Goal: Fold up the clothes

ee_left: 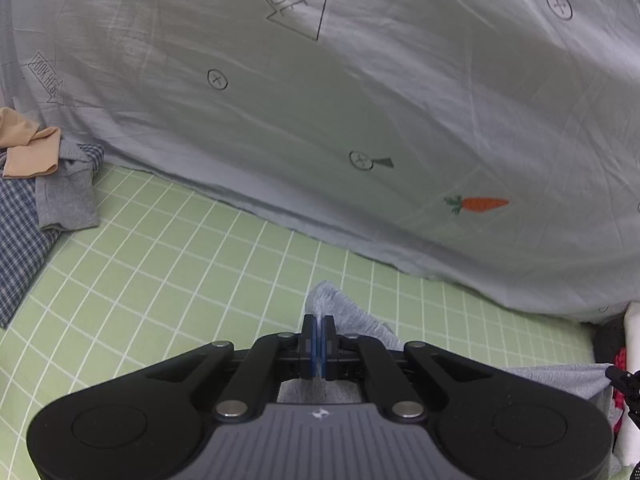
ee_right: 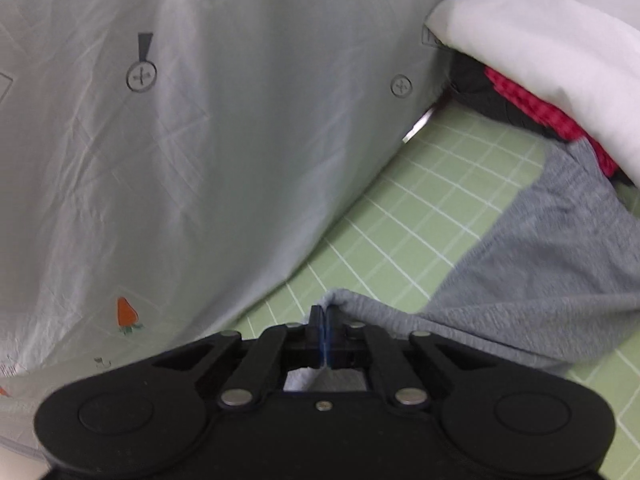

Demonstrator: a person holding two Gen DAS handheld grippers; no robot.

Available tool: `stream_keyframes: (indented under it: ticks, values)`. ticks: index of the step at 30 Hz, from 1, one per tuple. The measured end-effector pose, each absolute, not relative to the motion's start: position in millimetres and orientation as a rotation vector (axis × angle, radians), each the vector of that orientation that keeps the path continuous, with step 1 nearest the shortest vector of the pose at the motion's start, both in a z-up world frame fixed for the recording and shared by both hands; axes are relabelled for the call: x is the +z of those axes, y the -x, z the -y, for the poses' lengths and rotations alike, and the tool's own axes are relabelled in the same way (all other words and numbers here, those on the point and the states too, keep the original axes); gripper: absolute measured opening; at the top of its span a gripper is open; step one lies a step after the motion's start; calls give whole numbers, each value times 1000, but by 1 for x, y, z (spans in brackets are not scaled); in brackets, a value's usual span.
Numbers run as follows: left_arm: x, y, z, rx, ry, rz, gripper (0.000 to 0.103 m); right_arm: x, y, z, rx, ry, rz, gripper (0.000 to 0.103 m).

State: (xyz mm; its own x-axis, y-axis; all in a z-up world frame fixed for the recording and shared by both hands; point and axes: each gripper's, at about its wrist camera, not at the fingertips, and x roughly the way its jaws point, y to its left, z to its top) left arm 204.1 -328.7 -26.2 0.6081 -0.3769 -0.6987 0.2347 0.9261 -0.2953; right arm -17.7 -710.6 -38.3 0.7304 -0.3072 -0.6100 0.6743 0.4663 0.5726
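The left gripper and right gripper each pinch an edge of the heathered grey knit garment, which drapes over the green white-gridded mat. Beyond, a pale carrot-printed sheet covers the mat's far edge.

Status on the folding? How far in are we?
Nothing looks folded yet. In hand: both the left gripper and right gripper are shut on edges of the grey garment, which lies over the green mat. Left: that fold, the crumpled pile of plaid, grey and beige, and the white-and-red heap.
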Motion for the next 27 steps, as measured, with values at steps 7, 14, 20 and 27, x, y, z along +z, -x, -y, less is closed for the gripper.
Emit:
stream_keyframes:
  ticks: [7, 14, 20, 27]
  values:
    - [33, -200, 316, -481, 295, -744, 2, 12, -10, 743, -701, -734, -296, 1]
    - [-28, -137, 275, -303, 202, -1013, 2, -6, -13, 766, -789, -562, -387, 1]
    - [-67, -113, 250, -215, 218, -1134, 17, -55, 31, 750, -780, -679, -591, 60]
    - [-74, -153, 274, -285, 153, -1065, 61, -101, 78, 705, -786, -872, -697, 66]
